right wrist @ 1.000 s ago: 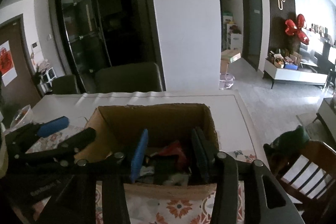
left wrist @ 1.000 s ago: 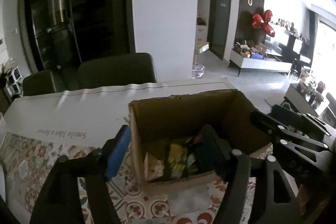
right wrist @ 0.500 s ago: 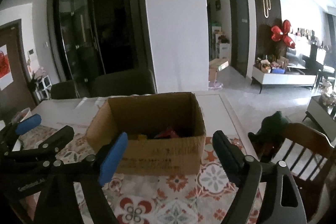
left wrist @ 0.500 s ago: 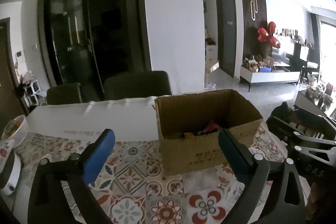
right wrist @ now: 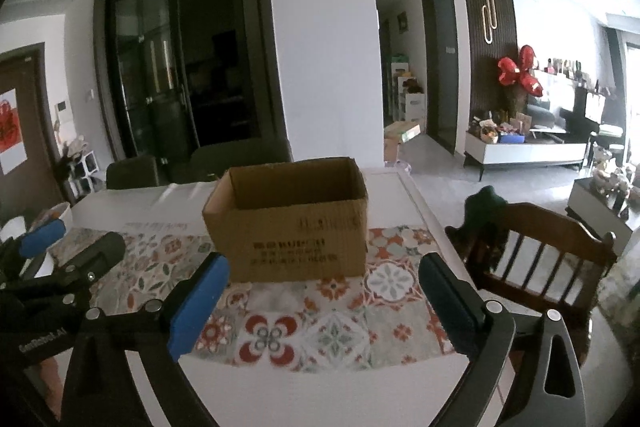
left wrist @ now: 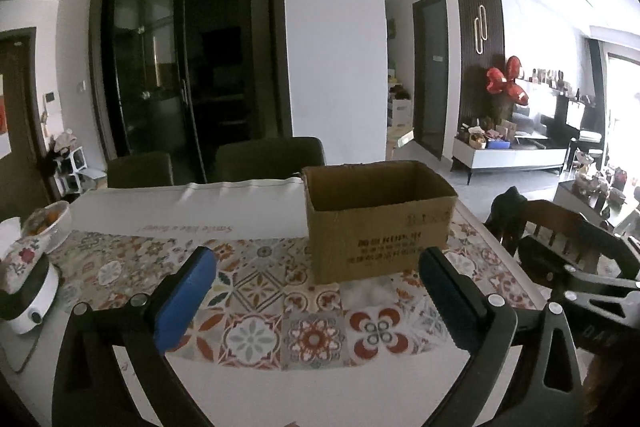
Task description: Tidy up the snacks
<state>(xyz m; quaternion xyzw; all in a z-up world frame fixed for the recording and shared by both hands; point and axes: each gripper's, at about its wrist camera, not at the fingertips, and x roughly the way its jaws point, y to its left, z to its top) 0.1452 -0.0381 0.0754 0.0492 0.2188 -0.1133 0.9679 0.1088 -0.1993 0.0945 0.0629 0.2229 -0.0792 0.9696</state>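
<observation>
An open brown cardboard box (left wrist: 380,223) stands on the patterned tablecloth (left wrist: 280,307), also in the right wrist view (right wrist: 290,223). Its inside is hidden from this low angle, so no snacks show. My left gripper (left wrist: 316,267) is open and empty, held back from the box over the near table. My right gripper (right wrist: 322,273) is open and empty too, in front of the box. The right gripper shows at the right edge of the left wrist view (left wrist: 580,267); the left gripper shows at the left edge of the right wrist view (right wrist: 68,243).
A white appliance (left wrist: 24,291) and a bowl (left wrist: 48,223) stand at the table's left end. A wooden chair (right wrist: 540,251) stands by the table's right side. Dark chairs (left wrist: 268,159) stand at the far side. The white table edge (left wrist: 320,395) is near me.
Both grippers have pulled up and back out of the box, towards the near table edge, and opened wider. The snacks inside the box are no longer visible.
</observation>
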